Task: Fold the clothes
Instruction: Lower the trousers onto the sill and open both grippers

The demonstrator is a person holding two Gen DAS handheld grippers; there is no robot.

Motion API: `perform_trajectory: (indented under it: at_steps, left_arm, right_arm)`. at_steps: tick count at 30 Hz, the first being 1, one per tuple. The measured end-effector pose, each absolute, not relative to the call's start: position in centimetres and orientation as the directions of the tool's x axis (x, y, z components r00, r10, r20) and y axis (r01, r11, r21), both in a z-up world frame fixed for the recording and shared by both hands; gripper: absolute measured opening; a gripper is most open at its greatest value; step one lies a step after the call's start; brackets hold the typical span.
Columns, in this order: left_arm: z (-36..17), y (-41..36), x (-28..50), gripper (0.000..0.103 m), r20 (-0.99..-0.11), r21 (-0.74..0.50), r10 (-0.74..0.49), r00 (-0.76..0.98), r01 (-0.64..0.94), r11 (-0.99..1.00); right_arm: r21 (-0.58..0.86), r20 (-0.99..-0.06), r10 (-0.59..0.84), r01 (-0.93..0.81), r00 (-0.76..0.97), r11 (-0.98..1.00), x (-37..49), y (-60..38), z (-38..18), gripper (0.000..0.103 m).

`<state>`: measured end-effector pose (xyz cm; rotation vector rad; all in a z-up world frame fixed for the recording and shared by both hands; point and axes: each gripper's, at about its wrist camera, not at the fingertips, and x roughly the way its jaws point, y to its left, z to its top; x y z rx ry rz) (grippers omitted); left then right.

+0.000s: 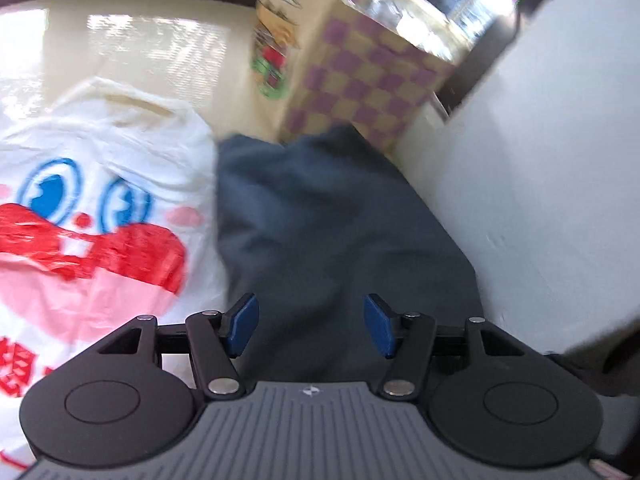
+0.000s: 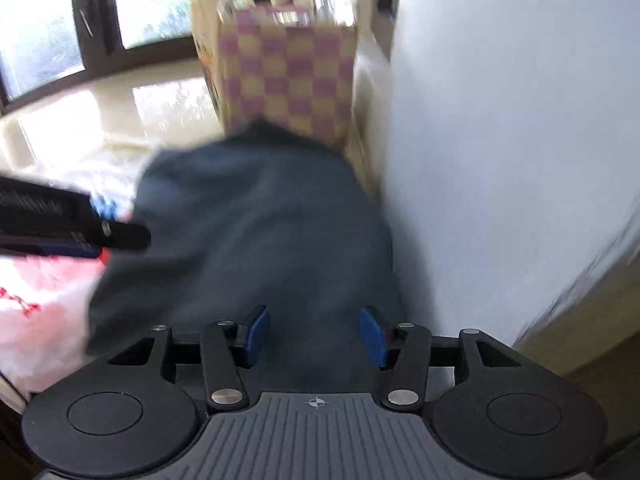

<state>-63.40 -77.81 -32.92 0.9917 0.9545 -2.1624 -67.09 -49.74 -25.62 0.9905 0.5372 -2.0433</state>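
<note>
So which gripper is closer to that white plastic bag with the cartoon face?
Left. The left gripper, open, hovers right beside the plastic bag. The right gripper, also open, sits farther off, over the dark garment.

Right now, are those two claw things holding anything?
No. Both the left gripper and the right gripper have open jaws above the dark cloth, gripping nothing.
</note>
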Motion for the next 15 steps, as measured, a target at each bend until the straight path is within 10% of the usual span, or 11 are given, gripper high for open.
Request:
perform_trajectory:
  at_steps: [15]
  left_arm:
    - [-36.2, -80.0, -64.9, 0.054, -0.793, -0.384, -0.236, -0.561, 0.763, -0.521]
  right_arm:
    - [0.007, -0.805, -0.491, 0.822, -0.333, -0.569, -65.5, -48.9, -28.4, 0.06]
